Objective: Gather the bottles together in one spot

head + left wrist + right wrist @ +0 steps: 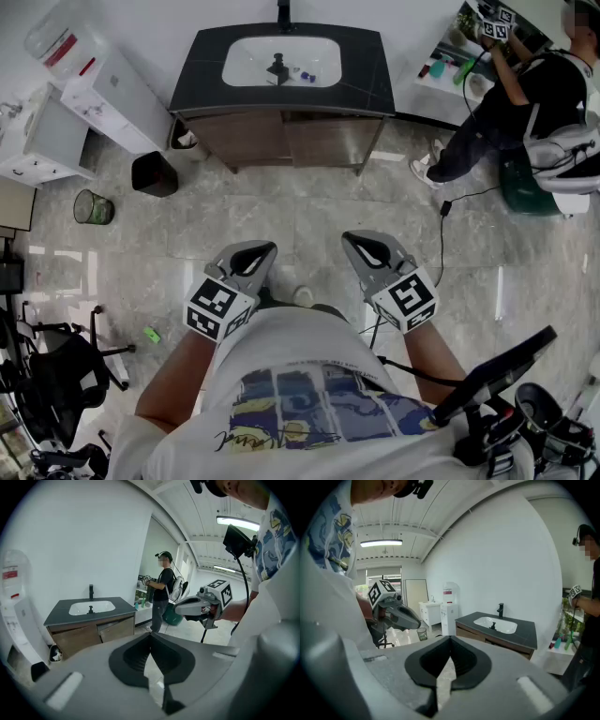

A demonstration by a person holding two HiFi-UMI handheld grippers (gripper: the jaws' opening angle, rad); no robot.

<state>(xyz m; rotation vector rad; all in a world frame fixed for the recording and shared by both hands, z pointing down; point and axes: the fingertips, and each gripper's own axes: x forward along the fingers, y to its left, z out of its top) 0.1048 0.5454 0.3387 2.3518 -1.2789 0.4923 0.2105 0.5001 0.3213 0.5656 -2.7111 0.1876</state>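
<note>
Both tools are held low at the waist, side by side and angled toward the floor, a carrying pose and not a reach. The left gripper (263,247) has its jaws together on nothing, and so does the right gripper (350,237); each gripper view shows only floor past the meeting tips.

Bare tiled floor fills the middle of the frame. A cable (442,234) trails across it at right, and a green mesh basket (93,207) and a black waste bin (155,173) stand at left, so the straight path ahead looks free.

At top centre stands the vanity (202,75), with small dark and blue items (291,71) in its basin, too small to identify. Coloured bottles (441,67) stand on a white shelf (424,86) at upper right, where another person (525,98) stands close and may block the approach.
</note>
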